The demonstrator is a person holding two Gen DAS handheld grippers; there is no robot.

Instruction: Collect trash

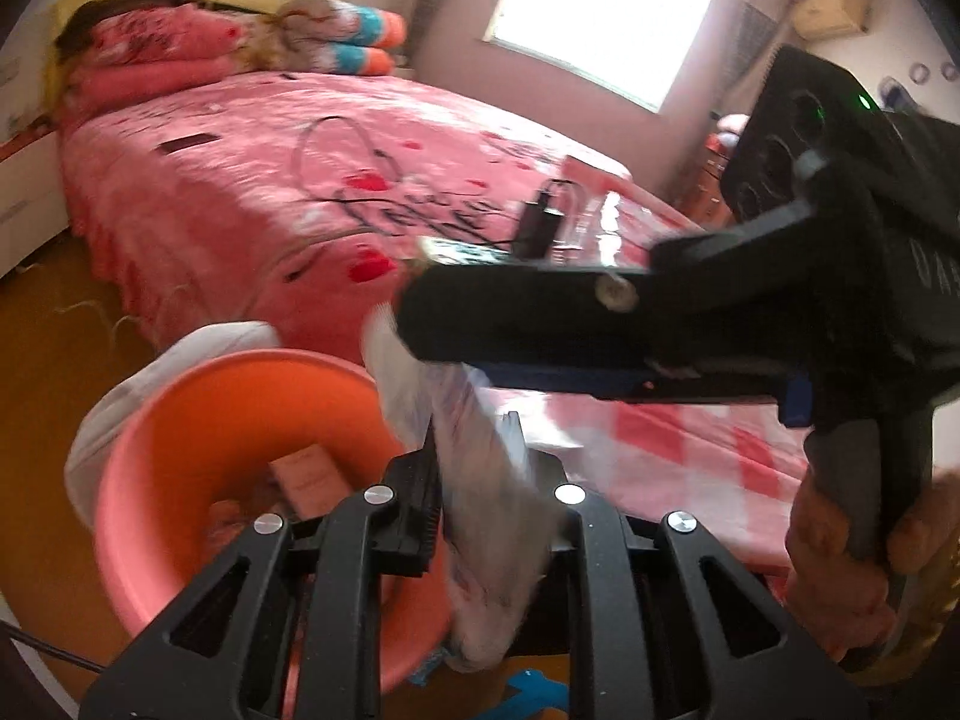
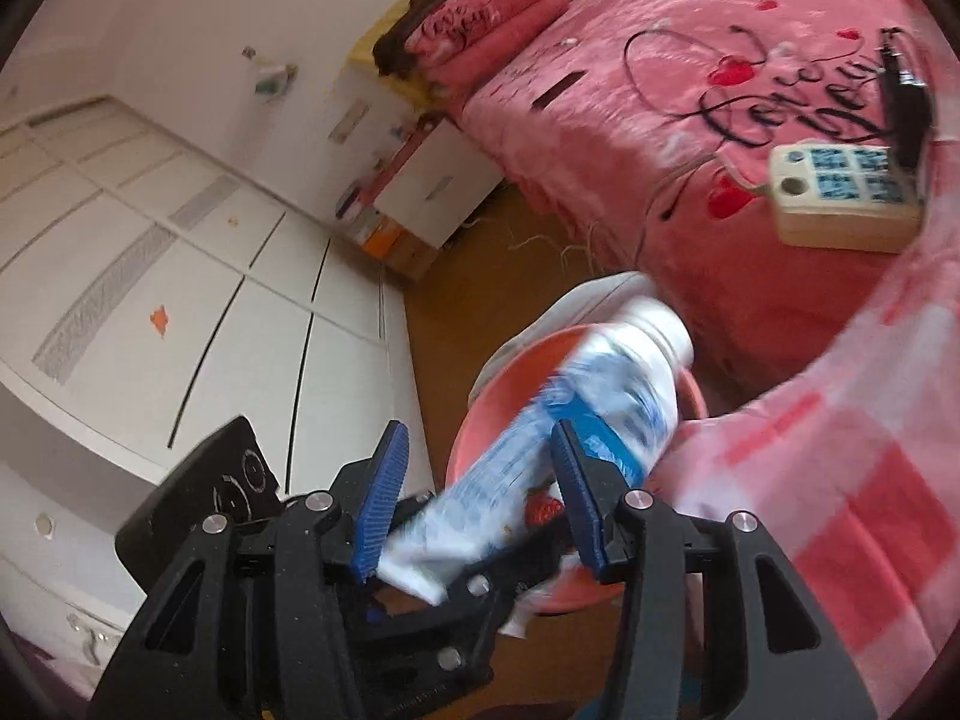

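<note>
My left gripper (image 1: 474, 456) is shut on a crumpled whitish plastic wrapper (image 1: 498, 540), which hangs beside the rim of the orange-pink bin (image 1: 198, 420). A small brown box (image 1: 306, 474) lies inside the bin. In the right wrist view a white and blue bottle (image 2: 600, 408) lies tilted and blurred between the blue pads (image 2: 384, 498) of my right gripper (image 2: 480, 432), over the bin (image 2: 468, 438). The jaws stand open and the bottle sits loose between them. My right gripper (image 1: 432, 348) also shows in the left wrist view, above the bin's far rim, held by a hand (image 1: 840, 570).
A bed with a pink cover (image 1: 270, 168) stands behind the bin. On it are a power strip (image 2: 840, 198) with a black plug and a pink checked cloth (image 2: 840, 510). White wardrobe doors (image 2: 180, 300) line the left. The floor (image 1: 48, 360) is brown wood.
</note>
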